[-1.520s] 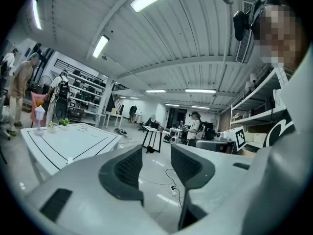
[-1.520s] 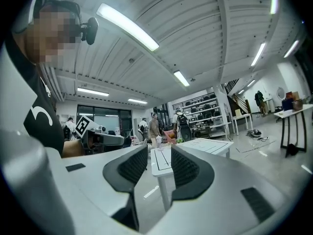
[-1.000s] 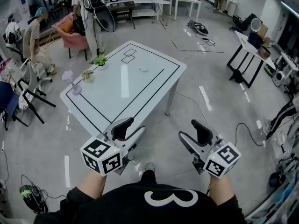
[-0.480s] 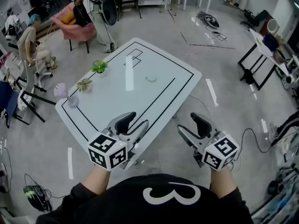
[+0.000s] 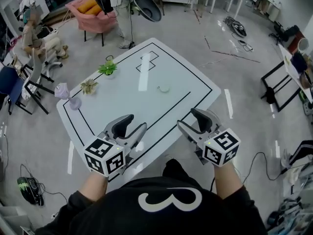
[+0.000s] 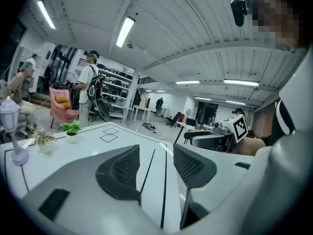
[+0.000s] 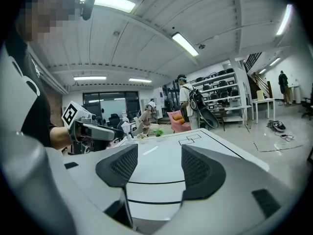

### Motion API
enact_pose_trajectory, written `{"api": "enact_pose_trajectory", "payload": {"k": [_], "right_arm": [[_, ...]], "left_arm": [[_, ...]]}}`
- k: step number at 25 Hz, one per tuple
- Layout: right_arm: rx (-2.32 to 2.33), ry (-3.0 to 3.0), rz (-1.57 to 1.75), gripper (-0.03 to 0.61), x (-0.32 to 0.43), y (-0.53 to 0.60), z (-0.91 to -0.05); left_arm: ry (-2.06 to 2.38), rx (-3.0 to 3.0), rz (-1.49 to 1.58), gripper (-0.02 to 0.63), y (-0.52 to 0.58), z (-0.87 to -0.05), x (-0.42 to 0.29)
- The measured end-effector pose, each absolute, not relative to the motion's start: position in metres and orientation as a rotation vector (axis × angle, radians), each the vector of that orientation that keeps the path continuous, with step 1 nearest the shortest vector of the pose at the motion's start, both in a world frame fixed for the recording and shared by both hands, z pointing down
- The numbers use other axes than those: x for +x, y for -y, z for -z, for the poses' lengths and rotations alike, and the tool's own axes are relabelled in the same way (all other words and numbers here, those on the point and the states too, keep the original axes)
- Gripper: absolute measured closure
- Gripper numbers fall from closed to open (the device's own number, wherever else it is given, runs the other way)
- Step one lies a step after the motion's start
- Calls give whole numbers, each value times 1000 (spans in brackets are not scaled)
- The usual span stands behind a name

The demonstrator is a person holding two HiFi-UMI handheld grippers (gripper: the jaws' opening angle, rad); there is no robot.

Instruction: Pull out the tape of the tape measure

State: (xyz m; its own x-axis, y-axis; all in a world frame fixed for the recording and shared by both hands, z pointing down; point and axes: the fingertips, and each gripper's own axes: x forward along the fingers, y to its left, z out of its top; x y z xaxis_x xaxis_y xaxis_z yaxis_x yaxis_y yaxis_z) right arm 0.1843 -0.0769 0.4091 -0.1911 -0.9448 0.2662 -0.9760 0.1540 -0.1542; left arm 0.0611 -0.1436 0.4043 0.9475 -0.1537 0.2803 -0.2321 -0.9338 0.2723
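**Bench** (image 5: 122, 102): white top marked with black lines. It stood closer to the person than a second before, and both grippers had come forward over its near edge.

**Left gripper** (image 5: 131, 129): fingers moderately apart and holding nothing. Only bare bench top showed between them.

**Right gripper** (image 5: 194, 123): fingers likewise apart and empty.

**Tape measure** (image 5: 164, 88): presumed to be the small pale round object lying mid-bench. It was well ahead of both grippers and untouched, and too small to confirm.

**Also present:** a green potted plant (image 5: 107, 68) and a lilac lamp (image 5: 63, 91) near the bench's left edge.

**Assessment:** approach stage only, with no tape drawn. A reach to the case seemed needed first, with one gripper steadying the body and the other taking the tape's tip.
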Motion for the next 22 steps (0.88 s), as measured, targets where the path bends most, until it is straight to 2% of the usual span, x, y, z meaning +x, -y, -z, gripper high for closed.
{"api": "enact_pose_trajectory", "payload": {"k": [9, 22], "right_arm": [[1717, 2350, -530, 321, 247, 159, -449], [1318, 2287, -536, 321, 267, 249, -544]], "left_arm": [[552, 2716, -381, 416, 187, -421, 97], [930, 2569, -348, 416, 221, -443, 99]]}}
